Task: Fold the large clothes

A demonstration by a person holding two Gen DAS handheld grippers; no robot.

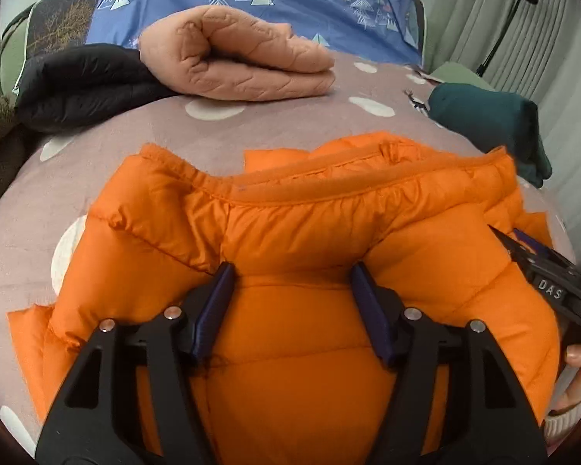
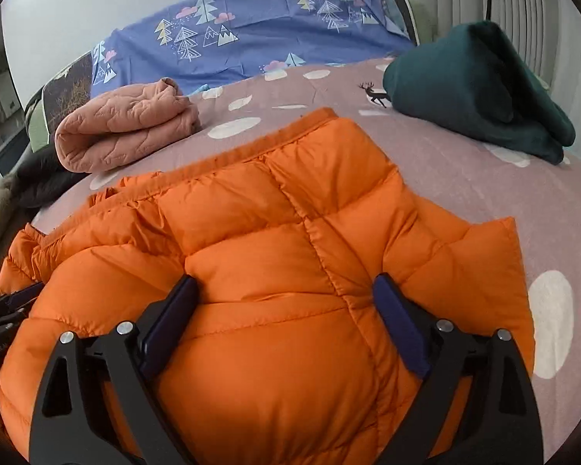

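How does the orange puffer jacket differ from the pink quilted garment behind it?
The orange puffer jacket has shiny fabric in broad puffed panels; the pink quilted garment is matte with fine wavy stitching. The jacket lies near, with the left tongs and right tongs spread over it; the pink one sits folded, untouched. Both rest on the spotted bedsheet.

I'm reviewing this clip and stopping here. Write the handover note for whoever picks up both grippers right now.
Left gripper: open, jaws spread over the orange puffer jacket, pressing on it near the hem edge.
Right gripper: open, likewise resting on the jacket's quilted panel.
The jacket lies on the dotted bedsheet, apparently folded over itself.
Done: pink quilted garment and dark green garment sit folded further back.
Left: finish and tidy the orange fold; the black garment looks unfolded.
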